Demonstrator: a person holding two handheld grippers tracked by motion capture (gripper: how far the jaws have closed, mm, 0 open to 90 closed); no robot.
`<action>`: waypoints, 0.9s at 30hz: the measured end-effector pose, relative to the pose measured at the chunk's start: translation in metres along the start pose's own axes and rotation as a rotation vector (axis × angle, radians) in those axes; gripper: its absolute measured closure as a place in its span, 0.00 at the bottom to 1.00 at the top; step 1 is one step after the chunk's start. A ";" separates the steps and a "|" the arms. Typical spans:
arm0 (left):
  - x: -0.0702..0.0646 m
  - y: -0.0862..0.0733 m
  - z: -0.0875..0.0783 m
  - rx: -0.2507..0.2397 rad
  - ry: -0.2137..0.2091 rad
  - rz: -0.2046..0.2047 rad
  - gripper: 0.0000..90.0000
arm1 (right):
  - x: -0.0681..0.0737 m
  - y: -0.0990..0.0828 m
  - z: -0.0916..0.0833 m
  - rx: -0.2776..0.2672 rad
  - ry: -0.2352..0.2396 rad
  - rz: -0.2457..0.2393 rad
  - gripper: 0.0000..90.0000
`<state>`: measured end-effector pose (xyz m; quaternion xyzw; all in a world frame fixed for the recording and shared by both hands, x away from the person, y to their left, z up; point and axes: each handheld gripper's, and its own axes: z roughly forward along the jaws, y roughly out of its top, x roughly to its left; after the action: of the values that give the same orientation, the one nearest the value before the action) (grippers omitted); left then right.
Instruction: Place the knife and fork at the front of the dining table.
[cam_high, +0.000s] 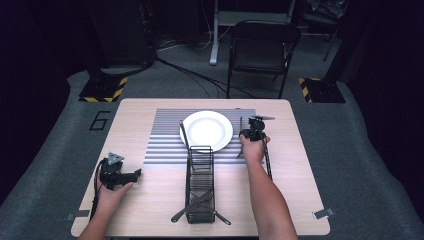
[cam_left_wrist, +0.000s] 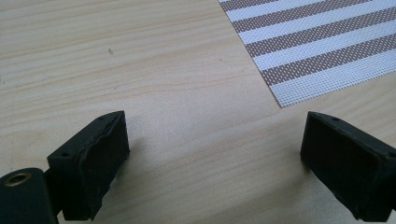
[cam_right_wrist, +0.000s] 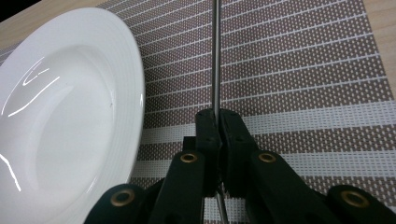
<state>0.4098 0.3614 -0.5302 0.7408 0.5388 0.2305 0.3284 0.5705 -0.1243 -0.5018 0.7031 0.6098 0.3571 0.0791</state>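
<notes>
My right claw (cam_right_wrist: 218, 140) clamped on thin metal utensil (cam_right_wrist: 215, 56), shaft pointing 12 o'clock, plate (cam_right_wrist: 70, 116) at 9. Left claw (cam_left_wrist: 212, 154) wide, empty.

A single readable mark is seen in the high view: a large dark numeral "6" (cam_high: 100, 120), set on the grey floor (cam_high: 60, 130) just beside the left edge of the bench (cam_high: 135, 115). No other text, label or brand can be read.
</notes>
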 end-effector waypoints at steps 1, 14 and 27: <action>0.000 0.000 0.000 0.000 0.000 0.003 0.08 | -0.001 0.000 0.002 -0.001 -0.004 0.003 0.97; 0.000 0.000 0.000 0.000 0.000 0.003 0.08 | -0.002 -0.001 0.009 0.008 -0.007 0.026 0.97; 0.000 0.000 0.000 -0.005 0.002 0.004 0.08 | 0.000 -0.001 0.008 -0.011 -0.038 0.034 0.94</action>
<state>0.4099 0.3611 -0.5305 0.7408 0.5368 0.2334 0.3294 0.5743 -0.1218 -0.5080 0.7195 0.5942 0.3484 0.0884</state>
